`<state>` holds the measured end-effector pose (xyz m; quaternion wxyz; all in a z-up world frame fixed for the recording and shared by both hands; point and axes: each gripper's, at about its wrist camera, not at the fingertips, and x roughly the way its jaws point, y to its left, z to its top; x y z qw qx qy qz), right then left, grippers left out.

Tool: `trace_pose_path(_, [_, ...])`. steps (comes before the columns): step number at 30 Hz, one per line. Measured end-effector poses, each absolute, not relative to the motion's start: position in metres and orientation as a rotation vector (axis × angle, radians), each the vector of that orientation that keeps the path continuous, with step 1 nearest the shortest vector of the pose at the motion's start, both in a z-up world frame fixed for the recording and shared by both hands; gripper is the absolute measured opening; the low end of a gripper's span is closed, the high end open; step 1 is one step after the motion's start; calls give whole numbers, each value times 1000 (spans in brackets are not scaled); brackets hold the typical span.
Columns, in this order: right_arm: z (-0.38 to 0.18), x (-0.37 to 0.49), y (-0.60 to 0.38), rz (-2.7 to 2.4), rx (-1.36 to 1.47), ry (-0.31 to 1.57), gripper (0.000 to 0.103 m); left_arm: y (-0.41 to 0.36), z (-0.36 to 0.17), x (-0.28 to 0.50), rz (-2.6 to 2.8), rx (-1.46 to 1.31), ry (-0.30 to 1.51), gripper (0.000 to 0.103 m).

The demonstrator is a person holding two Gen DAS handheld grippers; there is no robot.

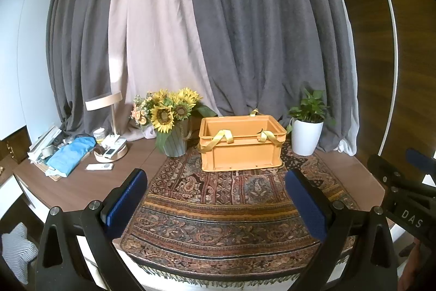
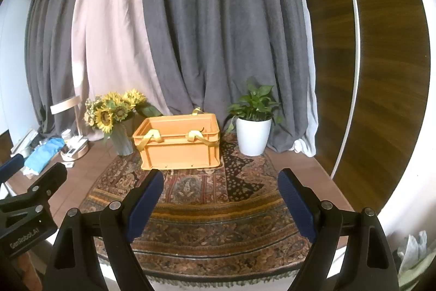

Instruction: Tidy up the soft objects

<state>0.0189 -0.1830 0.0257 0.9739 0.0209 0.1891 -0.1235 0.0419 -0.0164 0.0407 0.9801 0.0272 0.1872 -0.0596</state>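
Note:
An orange plastic crate [image 1: 241, 145] stands on a patterned rug [image 1: 226, 212] at the back of the table; it also shows in the right wrist view [image 2: 178, 145]. Yellow straps [image 1: 222, 139] hang over its front rim, also seen in the right wrist view [image 2: 197, 137]. What lies inside the crate is hidden. My left gripper [image 1: 216, 183] is open and empty, held above the rug's front part. My right gripper [image 2: 220, 183] is open and empty too, beside the left one. The right gripper's body shows at the right edge of the left wrist view [image 1: 403, 182].
A vase of sunflowers [image 1: 170, 122] stands left of the crate, a white potted plant [image 1: 308, 131] right of it. A lamp [image 1: 105, 102], a blue cloth [image 1: 69, 154], a remote [image 1: 99, 167] and clutter lie at the left. Grey curtains [image 1: 259, 32] hang behind.

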Motion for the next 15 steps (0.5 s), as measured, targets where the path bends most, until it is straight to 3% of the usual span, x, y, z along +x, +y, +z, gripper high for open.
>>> trace_pose_path(15, [27, 5, -187, -262, 47, 380, 87, -19, 44, 33, -127, 64, 367, 103])
